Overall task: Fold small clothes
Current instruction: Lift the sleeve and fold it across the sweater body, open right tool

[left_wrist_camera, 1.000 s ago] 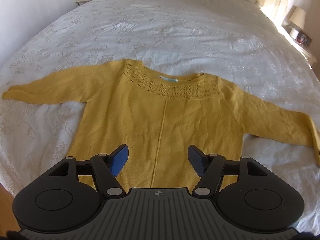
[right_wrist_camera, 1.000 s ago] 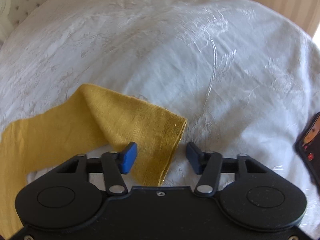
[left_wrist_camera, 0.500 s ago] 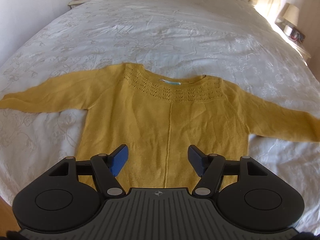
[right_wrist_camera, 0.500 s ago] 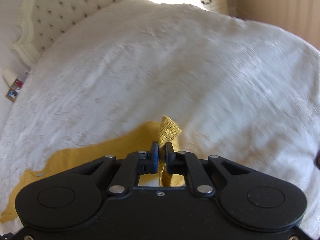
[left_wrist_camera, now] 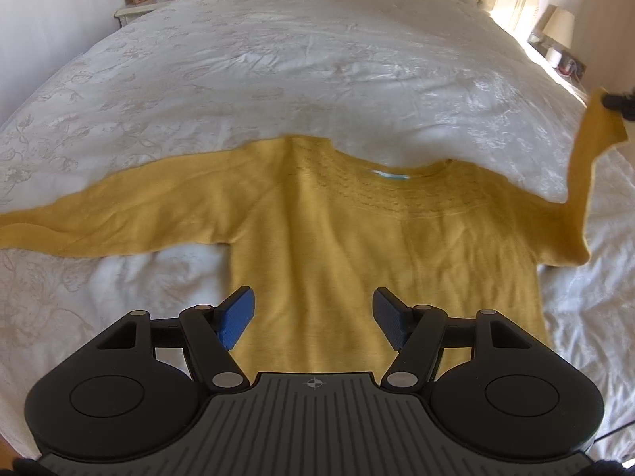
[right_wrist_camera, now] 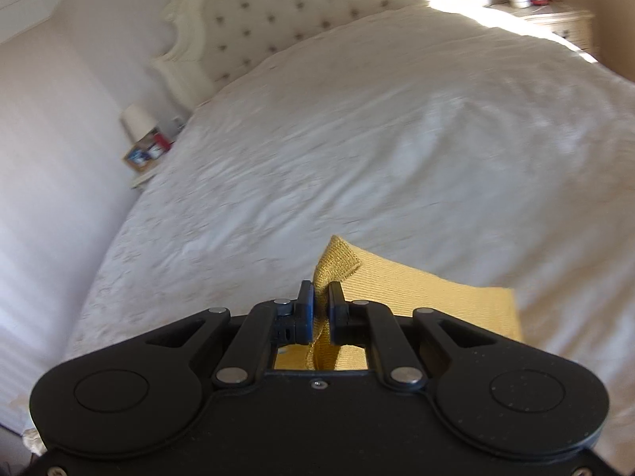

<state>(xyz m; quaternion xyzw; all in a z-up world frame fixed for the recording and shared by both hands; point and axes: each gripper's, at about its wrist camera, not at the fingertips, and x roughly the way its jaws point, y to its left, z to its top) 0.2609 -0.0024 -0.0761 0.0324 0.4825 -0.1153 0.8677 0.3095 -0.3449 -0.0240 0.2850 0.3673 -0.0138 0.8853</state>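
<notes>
Pinching only the cuff edge (right_wrist_camera: pixel 337 265), my right tool (right_wrist_camera: pixel 320 309) may lose the sweater (left_wrist_camera: pixel 357 258) sleeve mid-fold; my left tool (left_wrist_camera: pixel 313 317) hovers above the hem, jaws apart.

bed (left_wrist_camera: pixel 317 59): white floral cover | headboard (right_wrist_camera: pixel 278 12): tufted cream | nightstand (left_wrist_camera: pixel 139 10): lamp, frame | walls: pale | sunlight right

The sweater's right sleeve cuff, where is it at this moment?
The cuff is pinched in the shut right gripper, lifted above the white bedspread. In the left wrist view it hangs at the far right edge, beyond the yellow sweater.
</notes>
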